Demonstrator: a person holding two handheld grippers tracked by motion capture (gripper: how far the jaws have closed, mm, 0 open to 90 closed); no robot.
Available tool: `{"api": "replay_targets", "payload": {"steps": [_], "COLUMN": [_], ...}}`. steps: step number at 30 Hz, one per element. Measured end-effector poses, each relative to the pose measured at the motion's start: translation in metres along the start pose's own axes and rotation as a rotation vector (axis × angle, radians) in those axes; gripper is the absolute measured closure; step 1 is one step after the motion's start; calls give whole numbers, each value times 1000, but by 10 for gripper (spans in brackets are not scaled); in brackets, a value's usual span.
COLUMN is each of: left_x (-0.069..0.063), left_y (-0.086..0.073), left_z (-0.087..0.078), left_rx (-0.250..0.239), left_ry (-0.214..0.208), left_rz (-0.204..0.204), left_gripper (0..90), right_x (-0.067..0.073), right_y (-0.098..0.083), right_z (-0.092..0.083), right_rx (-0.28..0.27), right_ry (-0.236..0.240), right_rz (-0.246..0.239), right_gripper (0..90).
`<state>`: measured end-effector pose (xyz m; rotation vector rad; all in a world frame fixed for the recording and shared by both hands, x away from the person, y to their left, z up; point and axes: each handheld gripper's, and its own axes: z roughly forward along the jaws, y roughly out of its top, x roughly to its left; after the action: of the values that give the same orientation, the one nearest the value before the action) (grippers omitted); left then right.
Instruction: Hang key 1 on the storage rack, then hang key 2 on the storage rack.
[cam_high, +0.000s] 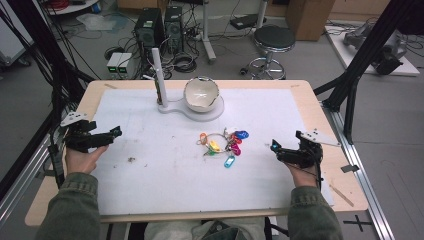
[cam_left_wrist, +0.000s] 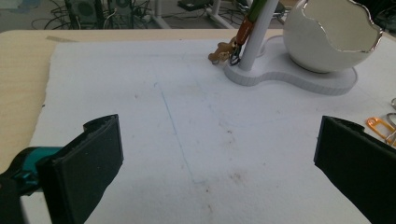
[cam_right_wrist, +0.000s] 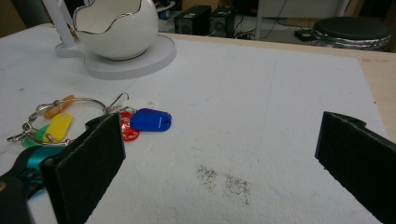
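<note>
Left gripper (cam_high: 118, 131): we saw it at the left edge of the white mat (cam_high: 150, 175) in the high view, held in the person's left hand (cam_high: 82, 157); its jaws stood wide apart with nothing between them, which the left gripper view made plain.
Mat marks: the left gripper view showed us a thin blue line (cam_left_wrist: 175, 130) and faint brown specks on the mat; the high view resolved only one dark smudge (cam_high: 131, 160).
Stand (cam_high: 172, 106): white, at the far middle of the mat, carrying an upright post (cam_high: 156, 72) and an egg-shaped bowl (cam_high: 201, 93) with a jagged rim. Only the left gripper view let us make out a small brown charm (cam_left_wrist: 222, 50) hanging at the foot of the post.
Key ring (cam_high: 222, 142): it lay flat on the mat, near the stand and between the two grippers, with coloured tags fanned out. The right gripper view separated a blue tag (cam_right_wrist: 151, 120), a yellow tag (cam_right_wrist: 58, 126) and a red tag (cam_right_wrist: 129, 130).
Right gripper (cam_high: 272, 146): at the right side of the mat, well apart from the key ring; jaws spread open and empty. Its own view showed dark grit (cam_right_wrist: 226, 183) on the mat ahead.
</note>
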<state>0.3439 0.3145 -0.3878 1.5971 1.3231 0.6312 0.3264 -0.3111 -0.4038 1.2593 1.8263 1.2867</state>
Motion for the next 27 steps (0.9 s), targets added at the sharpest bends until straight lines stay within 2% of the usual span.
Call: {"api": "replay_targets", "payload": {"steps": [7,12,14,19,22,27], "left_x": [2,8,11,16,17,16], "left_y": [-13,-25,-29,-33,-35,-39], "left_z": [-9,-13,-16,-25,-27,-28], "left_rx": [0,52,49,16,8,21], "left_ry": [24,85,93,69,60,38], "left_rz": [-8,8,2,-31,-35,-40], "left_gripper": [18,18,18,18,18,17], "right_x": [1,0,1,8,15,21], "right_y": [0,0,2,10,16,21], "right_z": [3,6,7,13,18,25], "right_rx": [5,18,16,22,30,56], "right_ry": [2,2,14,66,94,132], "right_rz": [-4,3,12,19,13,4], "right_gripper": [5,5,5,5,5,5]}}
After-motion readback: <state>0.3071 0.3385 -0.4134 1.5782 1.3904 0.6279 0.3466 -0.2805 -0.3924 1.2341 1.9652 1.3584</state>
